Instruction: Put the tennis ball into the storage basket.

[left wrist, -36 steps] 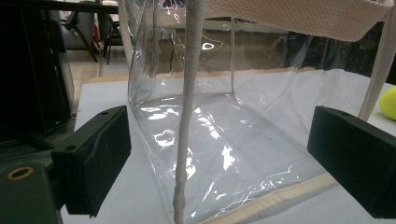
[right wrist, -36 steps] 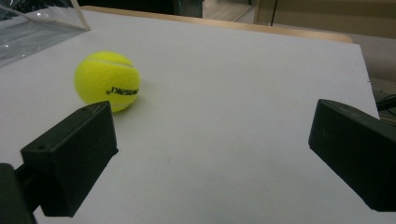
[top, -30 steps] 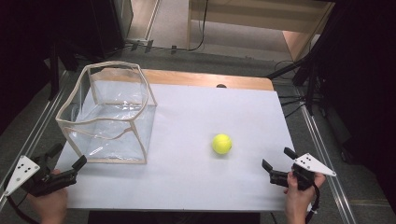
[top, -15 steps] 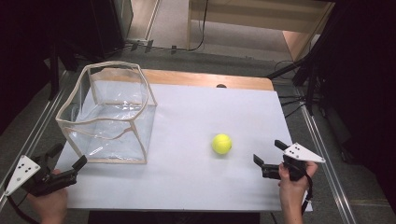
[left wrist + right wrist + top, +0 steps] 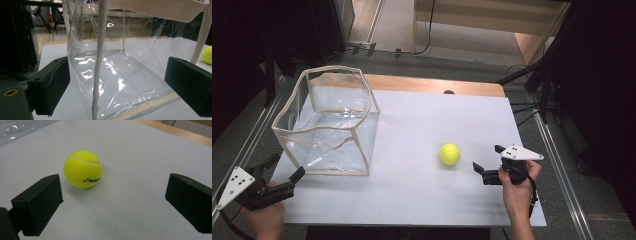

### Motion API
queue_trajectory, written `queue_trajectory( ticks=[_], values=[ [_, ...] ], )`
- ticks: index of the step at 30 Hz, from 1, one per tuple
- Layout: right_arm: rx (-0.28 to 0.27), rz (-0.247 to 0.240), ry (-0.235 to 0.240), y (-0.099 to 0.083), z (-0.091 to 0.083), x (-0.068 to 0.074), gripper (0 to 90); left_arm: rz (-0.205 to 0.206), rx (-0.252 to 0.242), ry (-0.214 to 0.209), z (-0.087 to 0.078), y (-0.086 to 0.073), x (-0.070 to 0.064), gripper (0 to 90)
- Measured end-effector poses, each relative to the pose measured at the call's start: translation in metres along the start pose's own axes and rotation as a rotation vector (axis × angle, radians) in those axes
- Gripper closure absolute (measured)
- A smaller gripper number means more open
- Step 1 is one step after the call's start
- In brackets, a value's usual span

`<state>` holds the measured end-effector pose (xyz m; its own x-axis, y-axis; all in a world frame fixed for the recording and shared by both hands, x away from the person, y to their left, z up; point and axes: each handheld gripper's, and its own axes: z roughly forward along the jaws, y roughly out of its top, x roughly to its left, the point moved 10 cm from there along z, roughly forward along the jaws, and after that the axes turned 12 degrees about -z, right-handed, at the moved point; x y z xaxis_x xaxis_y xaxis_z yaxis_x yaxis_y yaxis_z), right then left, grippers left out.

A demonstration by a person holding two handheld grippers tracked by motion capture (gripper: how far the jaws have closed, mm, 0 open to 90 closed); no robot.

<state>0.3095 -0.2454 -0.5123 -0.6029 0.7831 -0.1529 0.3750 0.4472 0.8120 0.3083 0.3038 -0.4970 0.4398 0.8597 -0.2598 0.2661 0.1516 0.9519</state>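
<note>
A yellow tennis ball [image 5: 449, 154] rests on the white tabletop [image 5: 427, 200], right of centre. My right gripper [image 5: 486, 157] is open just right of the ball, jaws pointing at it without touching. In the right gripper view the ball [image 5: 83, 169] lies ahead and toward the left jaw, with the right gripper [image 5: 112, 202] spread wide. A clear plastic box [image 5: 362, 131] with cream edging stands at the left. My left gripper [image 5: 288, 166] is open at the box's near left corner. In the left gripper view that corner seam [image 5: 100, 62] stands between the jaws of the left gripper [image 5: 120, 82].
A wooden strip [image 5: 437, 85] runs along the table's far edge. Metal rails [image 5: 557, 165] border both sides. Dark equipment and cables lie on the floor beyond. The ball [image 5: 207, 55] peeks past the box in the left gripper view.
My right gripper has moved left and slightly forward, closing in on the ball. The left gripper, the box and the ball have stayed put.
</note>
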Motion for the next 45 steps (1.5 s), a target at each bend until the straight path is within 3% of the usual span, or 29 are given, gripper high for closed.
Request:
queue_trajectory(
  ticks=[4,15,45],
  values=[
    [0.023,-0.031,0.011,0.005,0.006,0.002,0.0,0.003,0.000,-0.001,0.000,0.000,0.000,6.5],
    [0.082,-0.049,0.067,0.015,0.024,0.009,0.0,0.003,0.000,-0.002,0.000,0.000,0.000,6.5],
    [0.215,-0.103,0.150,0.027,0.069,0.025,0.0,0.006,0.002,-0.005,0.000,0.000,-0.001,6.5]
  ],
)
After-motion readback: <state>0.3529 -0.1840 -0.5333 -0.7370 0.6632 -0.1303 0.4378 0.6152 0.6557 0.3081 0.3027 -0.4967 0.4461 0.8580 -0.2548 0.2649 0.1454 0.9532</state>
